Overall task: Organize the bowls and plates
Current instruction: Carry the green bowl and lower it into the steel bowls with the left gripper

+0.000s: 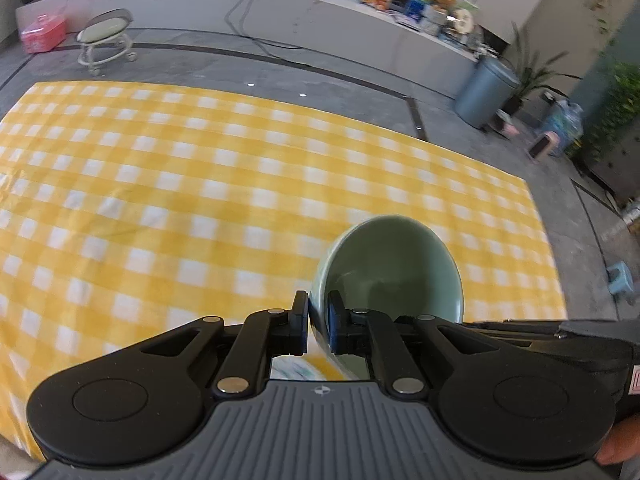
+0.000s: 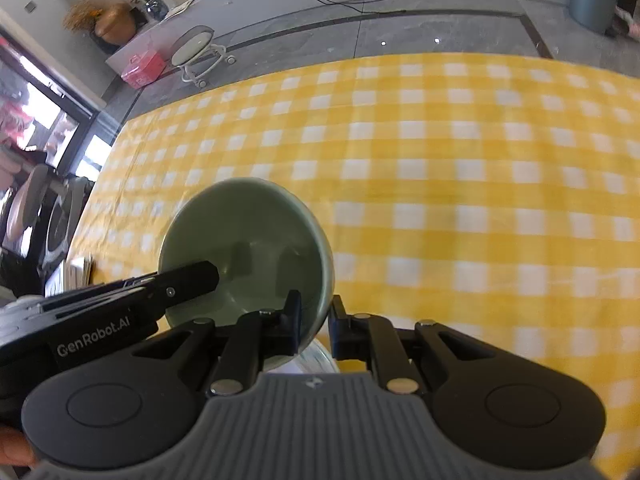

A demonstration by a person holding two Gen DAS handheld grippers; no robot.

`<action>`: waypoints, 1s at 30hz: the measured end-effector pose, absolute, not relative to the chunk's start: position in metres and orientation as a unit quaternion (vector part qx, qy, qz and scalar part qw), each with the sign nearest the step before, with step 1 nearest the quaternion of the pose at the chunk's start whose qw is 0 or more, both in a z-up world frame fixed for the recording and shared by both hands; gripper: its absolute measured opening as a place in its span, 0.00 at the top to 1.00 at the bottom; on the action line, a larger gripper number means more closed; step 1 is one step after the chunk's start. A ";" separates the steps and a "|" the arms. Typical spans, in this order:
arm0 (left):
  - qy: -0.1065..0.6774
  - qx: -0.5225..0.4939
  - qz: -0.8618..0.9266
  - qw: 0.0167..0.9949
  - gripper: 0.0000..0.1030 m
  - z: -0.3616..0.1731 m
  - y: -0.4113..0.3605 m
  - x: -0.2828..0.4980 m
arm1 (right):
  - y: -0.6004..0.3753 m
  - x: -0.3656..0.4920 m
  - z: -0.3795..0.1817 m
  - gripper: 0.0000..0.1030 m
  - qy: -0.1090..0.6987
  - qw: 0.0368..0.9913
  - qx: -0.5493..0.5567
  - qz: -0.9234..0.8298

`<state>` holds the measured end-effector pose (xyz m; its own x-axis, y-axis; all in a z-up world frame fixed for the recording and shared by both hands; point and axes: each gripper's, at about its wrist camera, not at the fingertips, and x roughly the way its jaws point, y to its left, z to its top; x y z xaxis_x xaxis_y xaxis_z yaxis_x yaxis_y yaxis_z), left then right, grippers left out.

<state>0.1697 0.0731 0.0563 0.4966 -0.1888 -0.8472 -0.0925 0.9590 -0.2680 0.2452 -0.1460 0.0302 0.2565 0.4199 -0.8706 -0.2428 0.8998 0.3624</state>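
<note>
A pale green bowl (image 1: 394, 264) is held above the yellow checked tablecloth (image 1: 200, 184). My left gripper (image 1: 318, 322) is shut on its left rim, one finger outside and one inside. In the right wrist view the same bowl (image 2: 248, 236) is gripped on its right rim by my right gripper (image 2: 316, 326), also shut on it. The left gripper's body (image 2: 120, 304) reaches over the bowl's left side there. A patterned plate edge (image 1: 296, 368) shows below the bowl between the fingers; it also shows in the right wrist view (image 2: 316, 360).
The tablecloth (image 2: 460, 184) covers the whole table. Beyond its far edge stand a small stool (image 1: 106, 40), a pink box (image 1: 42, 34), and a grey bin (image 1: 486, 92). A low ledge with packages (image 1: 420, 4) runs along the back.
</note>
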 end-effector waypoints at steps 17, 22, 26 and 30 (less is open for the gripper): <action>0.568 -0.144 -0.109 0.803 0.89 0.039 -0.039 0.131 | -0.266 0.178 0.046 0.89 0.598 0.779 -0.024 0.189; 0.589 -0.133 -0.100 0.791 0.88 0.022 -0.051 0.131 | -0.273 0.177 0.025 0.89 0.607 0.769 -0.033 0.197; 0.600 -0.125 -0.096 0.784 0.88 0.014 -0.056 0.131 | -0.272 0.179 0.013 0.89 0.610 0.764 -0.041 0.208; 0.609 -0.113 -0.096 0.779 0.87 0.007 -0.061 0.132 | -0.271 0.182 0.005 0.89 0.612 0.760 -0.049 0.212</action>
